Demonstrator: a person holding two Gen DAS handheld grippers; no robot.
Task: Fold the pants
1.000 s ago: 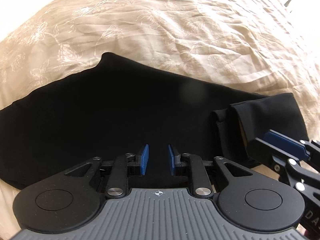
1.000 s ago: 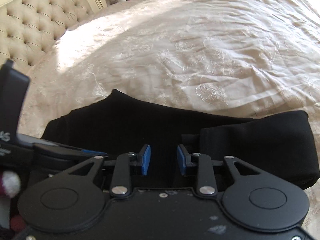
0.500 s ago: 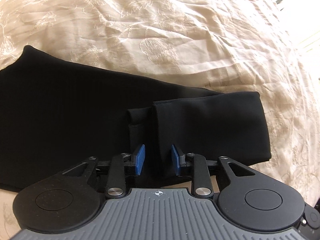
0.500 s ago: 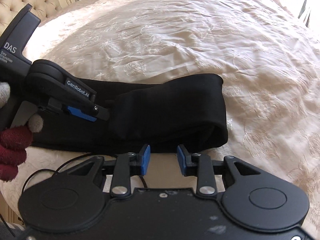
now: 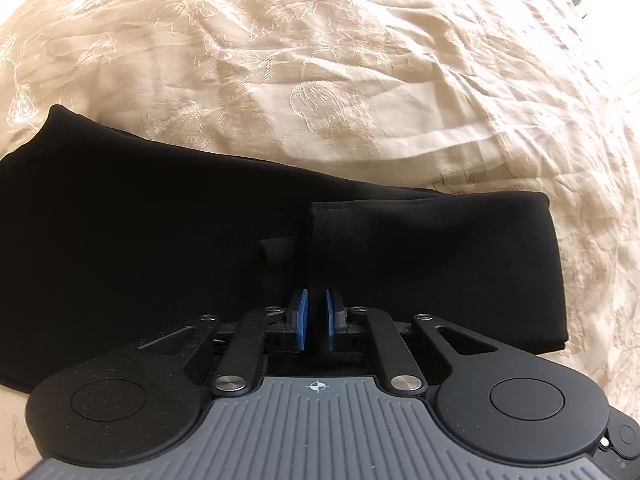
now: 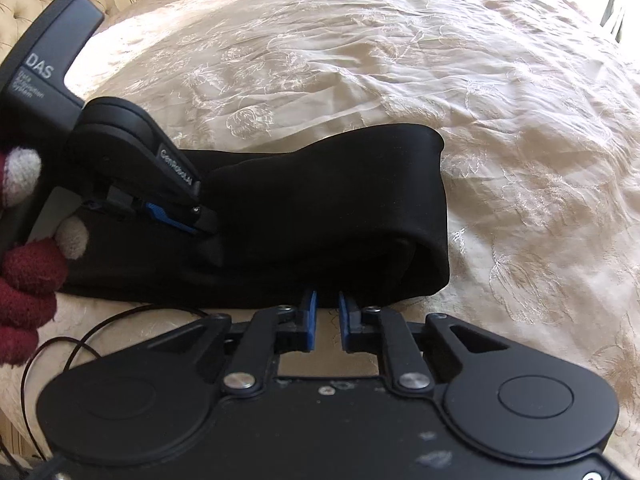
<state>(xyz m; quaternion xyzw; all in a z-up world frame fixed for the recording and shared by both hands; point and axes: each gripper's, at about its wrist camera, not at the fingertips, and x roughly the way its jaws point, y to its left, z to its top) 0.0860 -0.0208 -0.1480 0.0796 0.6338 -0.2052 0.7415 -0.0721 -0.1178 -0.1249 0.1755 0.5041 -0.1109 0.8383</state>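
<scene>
Both fingers [image 5: 299,318] pinch pants [image 5: 160,240] hem edge, bedspread [image 5: 360,80] beyond

Black pants [image 5: 160,240]; cream floral-embroidered bedspread [image 5: 360,60]; blue tool pads [image 5: 300,318]

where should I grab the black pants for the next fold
Probably the folded-over flap's hem edge on the pants, pinched from the near side with both grippers. It is a free, loose layered edge lying on top; the right end is a rounded closed fold.
</scene>
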